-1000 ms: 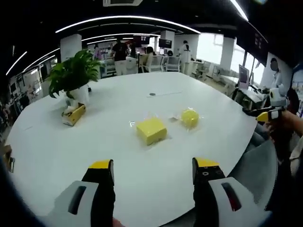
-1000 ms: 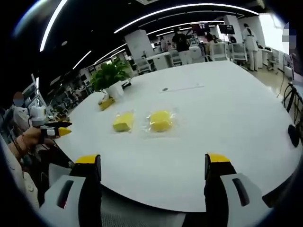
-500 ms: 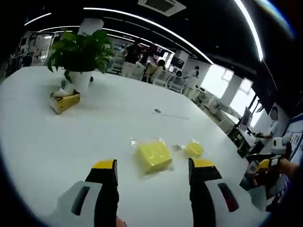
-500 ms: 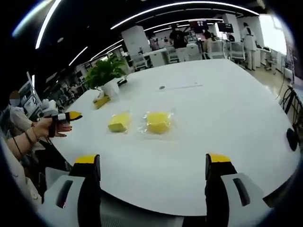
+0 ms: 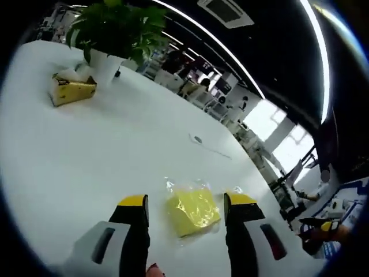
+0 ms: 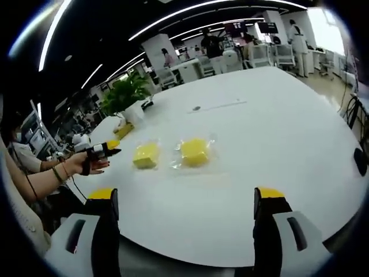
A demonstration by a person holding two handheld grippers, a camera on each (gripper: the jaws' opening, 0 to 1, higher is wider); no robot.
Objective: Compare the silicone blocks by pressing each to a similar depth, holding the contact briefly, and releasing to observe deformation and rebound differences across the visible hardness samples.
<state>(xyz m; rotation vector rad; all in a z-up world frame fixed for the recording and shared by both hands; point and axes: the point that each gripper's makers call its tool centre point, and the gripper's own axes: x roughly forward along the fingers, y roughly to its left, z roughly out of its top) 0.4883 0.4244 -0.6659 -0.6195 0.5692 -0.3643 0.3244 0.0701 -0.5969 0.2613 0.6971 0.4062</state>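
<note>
Closer now, the left hand-held gripper (image 5: 185, 203) hangs open astride one of two yellow, film-wrapped blocks (image 5: 193, 210) on the white bench (image 5: 86, 156); right hand-held gripper (image 6: 187, 199) open.

Two blocks (image 6: 147, 154) (image 6: 195, 151) side by side — tabletop (image 6: 271, 127)

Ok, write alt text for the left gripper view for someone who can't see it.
The left tongs hang open, their yellow-tipped jaws either side of a yellow silicone block in clear wrap on a white table. Farther off sit a potted plant and a yellow tissue box.
</note>
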